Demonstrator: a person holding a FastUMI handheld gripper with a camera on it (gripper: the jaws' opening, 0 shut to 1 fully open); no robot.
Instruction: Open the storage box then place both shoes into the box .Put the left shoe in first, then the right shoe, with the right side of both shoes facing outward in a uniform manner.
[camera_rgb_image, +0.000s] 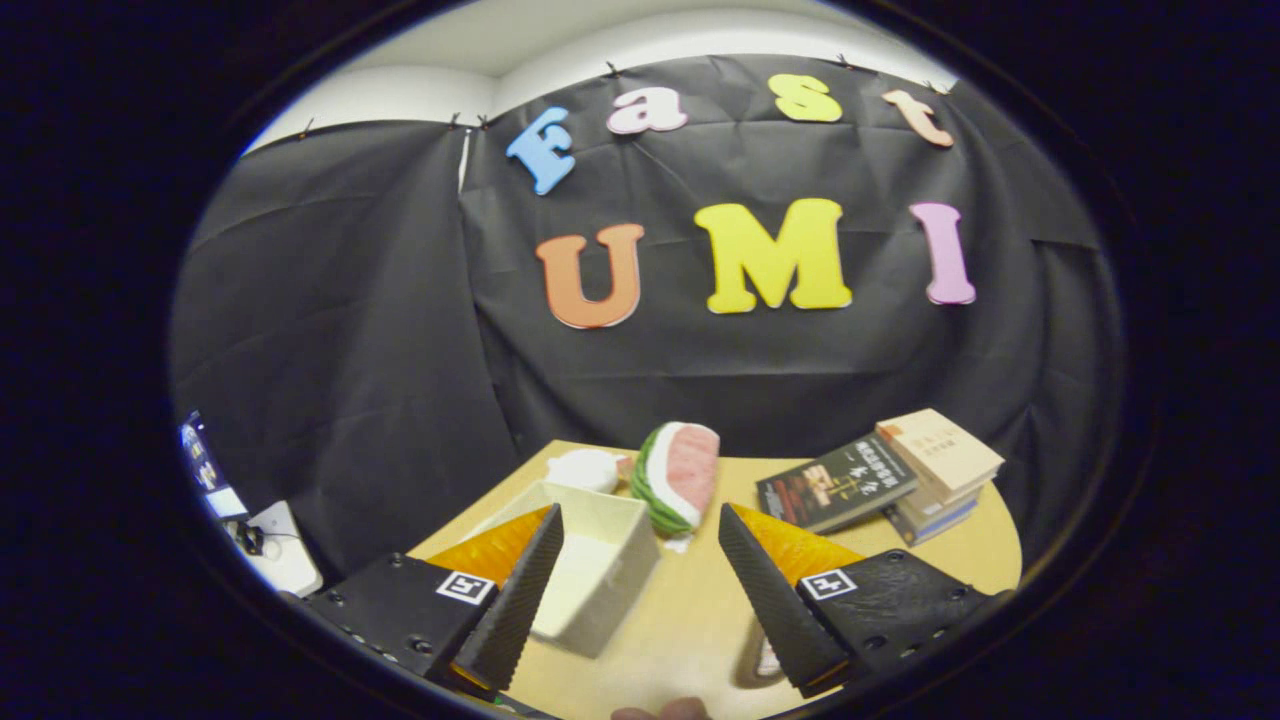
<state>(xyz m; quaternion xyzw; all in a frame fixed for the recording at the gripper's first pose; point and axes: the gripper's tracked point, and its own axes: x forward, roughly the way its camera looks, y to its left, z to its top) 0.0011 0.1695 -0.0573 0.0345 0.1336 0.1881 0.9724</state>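
The gripper (640, 560) stands wide and empty; the open box (600, 575) sits low in the frame by its left finger. Swing toward a shoe, not the watermelon toy (678, 475)

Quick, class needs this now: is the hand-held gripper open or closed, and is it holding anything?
Hand-held gripper: open, fingers spread wide and holding nothing; the white storage box and a pink-and-green shoe sit on the table ahead.
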